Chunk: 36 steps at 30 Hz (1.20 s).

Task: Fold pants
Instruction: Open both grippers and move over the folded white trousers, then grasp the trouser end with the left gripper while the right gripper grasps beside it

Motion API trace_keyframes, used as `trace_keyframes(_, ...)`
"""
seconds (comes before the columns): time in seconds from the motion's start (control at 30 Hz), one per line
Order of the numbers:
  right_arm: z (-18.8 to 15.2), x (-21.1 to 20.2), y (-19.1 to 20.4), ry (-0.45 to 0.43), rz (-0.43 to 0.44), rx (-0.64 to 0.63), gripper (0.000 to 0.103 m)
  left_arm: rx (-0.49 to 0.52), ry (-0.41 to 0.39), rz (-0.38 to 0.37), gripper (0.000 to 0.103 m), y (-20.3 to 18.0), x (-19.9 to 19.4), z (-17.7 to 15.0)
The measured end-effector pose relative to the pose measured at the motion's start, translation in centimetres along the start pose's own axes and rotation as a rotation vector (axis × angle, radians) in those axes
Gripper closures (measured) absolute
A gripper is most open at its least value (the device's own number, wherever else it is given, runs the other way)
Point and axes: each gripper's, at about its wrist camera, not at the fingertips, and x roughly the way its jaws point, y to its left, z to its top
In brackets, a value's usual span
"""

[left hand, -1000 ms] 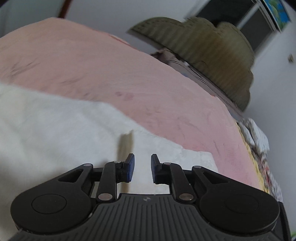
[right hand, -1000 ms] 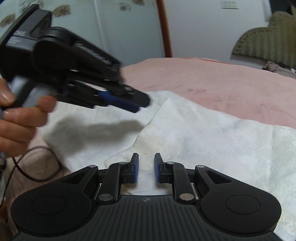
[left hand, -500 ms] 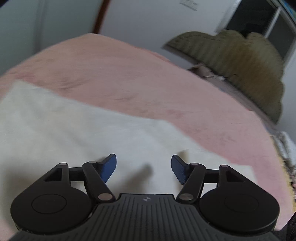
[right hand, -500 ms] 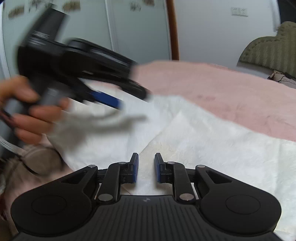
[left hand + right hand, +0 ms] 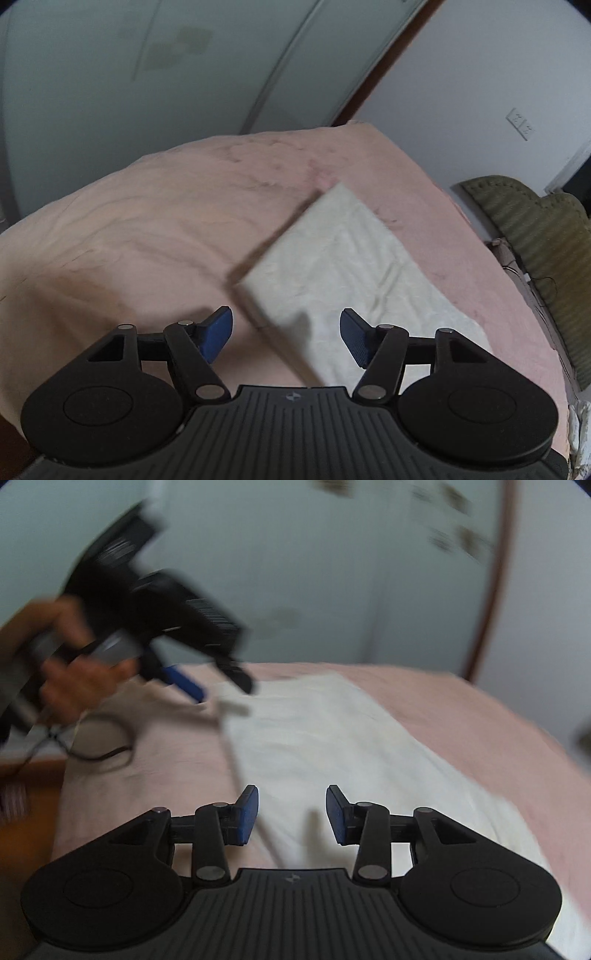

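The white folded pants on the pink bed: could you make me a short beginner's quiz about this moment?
1. True or false: the right gripper is clamped on the white folded pants.
2. What do the pants lie on? A) wooden floor B) pink bedspread C) green headboard
3. Fill in: the left gripper has its jaws ___.

Key: 1 false, both grippers hold nothing; 2 B; 3 open.

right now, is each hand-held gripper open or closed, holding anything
left hand-held gripper: open, holding nothing
right hand-held gripper: open, holding nothing
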Motion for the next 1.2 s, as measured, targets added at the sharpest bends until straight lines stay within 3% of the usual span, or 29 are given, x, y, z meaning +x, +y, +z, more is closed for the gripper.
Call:
trace_keyframes(0.03, 0.4, 0.7, 1.3, 0.000, 0.005, -0.062, 0.064, -0.022, 0.014, -0.017, 0.045, 0.4, 0.2, 0.0)
trace_keyframes(0.07, 0.7, 1.6, 2.2, 0.006, 0.011, -0.101, 0.064, -0.046, 0.026, -0.042, 0.056, 0.8, 0.5, 0.0)
trace_keyframes(0.17, 1.3, 4.4, 3.0, 0.048, 0.025, -0.130, 0.065, -0.117, 0.035, -0.072, 0.084, 1.7, 1.2, -0.2)
trace_keyframes(0.2, 1.3, 5.1, 3.1, 0.055, 0.027, -0.133, 0.065, -0.130, 0.026, -0.077, 0.089, 1.9, 1.2, -0.4)
trace_keyframes(0.4, 1.6, 5.4, 3.5, 0.046, 0.010, -0.169, 0.064, -0.175, -0.031, -0.135, 0.095, 2.9, 1.0, -0.6)
trace_keyframes(0.53, 0.6, 5.5, 4.8, 0.083, -0.081, -0.237, 0.064, -0.171, -0.031, -0.124, 0.094, 3.2, 2.3, -1.2)
trace_keyframes(0.57, 0.3, 5.6, 5.2, 0.083, -0.107, -0.258, 0.064, -0.156, -0.040, -0.131, 0.092, 3.0, 2.0, -1.2)
trace_keyframes(0.6, 0.2, 5.8, 5.5, 0.084, -0.128, -0.279, 0.064, -0.143, -0.049, -0.135, 0.082, 2.9, 1.7, -1.2)
trace_keyframes(0.63, 0.2, 6.1, 5.9, 0.086, -0.148, -0.305, 0.064, -0.144, -0.052, -0.139, 0.081, 2.9, 1.3, -1.2)
trace_keyframes(0.67, 0.1, 6.4, 6.3, 0.081, -0.165, -0.332, 0.064, -0.154, -0.048, -0.138, 0.072, 3.0, 1.0, -1.2)
trace_keyframes(0.7, 0.0, 6.8, 6.8, 0.071, -0.180, -0.365, 0.065, -0.164, -0.041, -0.137, 0.051, 3.1, 0.6, -1.2)
trace_keyframes(0.77, 0.1, 7.7, 7.2, 0.045, -0.188, -0.403, 0.069, -0.197, -0.017, -0.181, 0.028, 3.4, 0.4, -1.3)
trace_keyframes(0.83, 0.6, 7.7, 6.2, 0.033, -0.140, -0.319, 0.075, -0.228, 0.020, -0.242, 0.027, 3.7, 0.5, -1.8)
trace_keyframes(0.93, 1.6, 6.9, 2.5, 0.009, -0.028, -0.044, 0.076, -0.252, 0.067, -0.306, 0.020, 3.5, 1.6, -2.2)
trace_keyframes(1.07, 2.0, 5.9, -2.0, -0.030, 0.090, 0.249, 0.075, -0.320, 0.026, -0.344, 0.009, 2.3, 3.2, -1.7)
trace_keyframes(1.13, 2.1, 5.0, -4.2, -0.035, 0.243, 0.382, 0.075, -0.337, 0.016, -0.370, 0.009, 1.7, 4.4, -1.2)
trace_keyframes(1.2, 2.5, 3.7, -5.9, -0.088, 0.256, 0.436, 0.075, -0.360, 0.024, -0.359, 0.009, 1.2, 5.7, -0.7)
